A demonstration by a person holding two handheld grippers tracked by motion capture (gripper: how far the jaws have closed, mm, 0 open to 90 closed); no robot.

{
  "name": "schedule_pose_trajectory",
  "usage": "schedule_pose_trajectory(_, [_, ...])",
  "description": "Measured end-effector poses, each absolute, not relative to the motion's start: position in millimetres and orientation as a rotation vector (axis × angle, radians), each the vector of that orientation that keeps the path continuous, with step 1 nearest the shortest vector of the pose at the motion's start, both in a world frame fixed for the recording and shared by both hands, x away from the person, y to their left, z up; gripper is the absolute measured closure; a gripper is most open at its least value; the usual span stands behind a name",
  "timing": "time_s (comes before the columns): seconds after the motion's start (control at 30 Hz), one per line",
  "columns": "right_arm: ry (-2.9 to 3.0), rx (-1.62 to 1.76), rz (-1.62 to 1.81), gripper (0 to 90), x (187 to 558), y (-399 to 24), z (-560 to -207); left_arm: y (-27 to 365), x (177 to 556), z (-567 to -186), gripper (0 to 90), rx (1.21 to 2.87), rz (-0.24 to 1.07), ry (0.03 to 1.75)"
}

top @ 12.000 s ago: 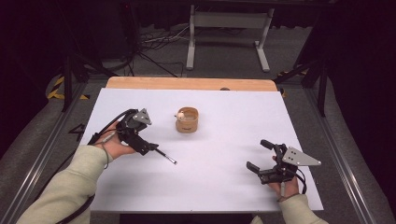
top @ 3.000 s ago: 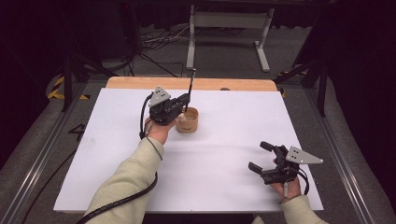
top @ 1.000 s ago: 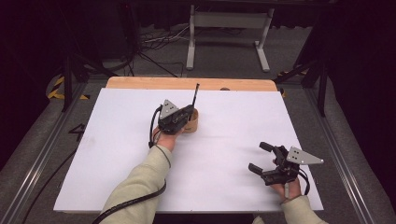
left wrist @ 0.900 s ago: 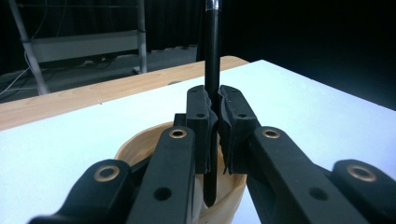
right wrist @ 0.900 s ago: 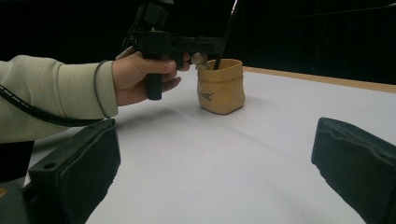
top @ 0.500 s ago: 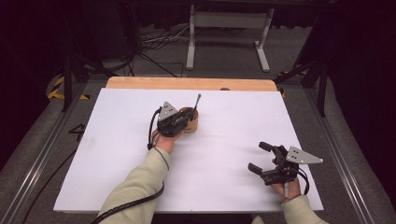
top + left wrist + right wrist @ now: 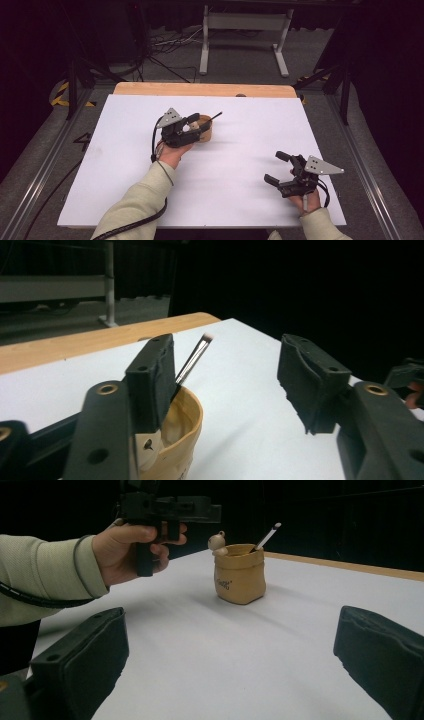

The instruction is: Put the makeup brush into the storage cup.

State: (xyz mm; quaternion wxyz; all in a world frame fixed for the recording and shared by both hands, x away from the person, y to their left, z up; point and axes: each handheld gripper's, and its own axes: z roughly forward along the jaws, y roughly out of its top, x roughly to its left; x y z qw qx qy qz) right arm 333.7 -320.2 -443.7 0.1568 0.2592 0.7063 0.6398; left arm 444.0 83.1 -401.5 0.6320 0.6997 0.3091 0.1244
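The left gripper (image 7: 194, 125) is hovering just above the tan sack-shaped holder (image 7: 204, 134), which is standing upright on the white table (image 7: 120, 165) toward its far middle. Its jaws have just been opening and are now standing spread, with nothing pinched between them; in the left gripper view one jaw is sitting over the holder's near rim while the other is hanging over bare table. A thin black brush (image 7: 215, 117) is leaning in the holder, handle end down inside, its pale tip slanting up and out over the far rim; in the left gripper view the brush (image 7: 194, 360) is passing just behind the left-hand jaw pad, apart from both pads. A small pale figure (image 7: 216, 541) is perching on the holder's rim on the side nearest the left hand (image 7: 125, 550). The right gripper (image 7: 281, 167) is resting low at the table's near right corner, well apart from the holder, its jaws spread wide and gripping nothing.
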Motion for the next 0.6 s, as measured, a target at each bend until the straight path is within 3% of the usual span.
schedule_pose_trajectory(0.3, [2.019, 0.729, 1.82, 1.1, 337, -319, -440, 105, 431, -381, 12.3, 1.598, 0.263, 0.654])
schedule_pose_trajectory(0.6, [2.012, 0.717, 1.806, 0.5, 339, -320, -432, 137, 415, -371, 3.0, 1.626, 0.281, 0.593])
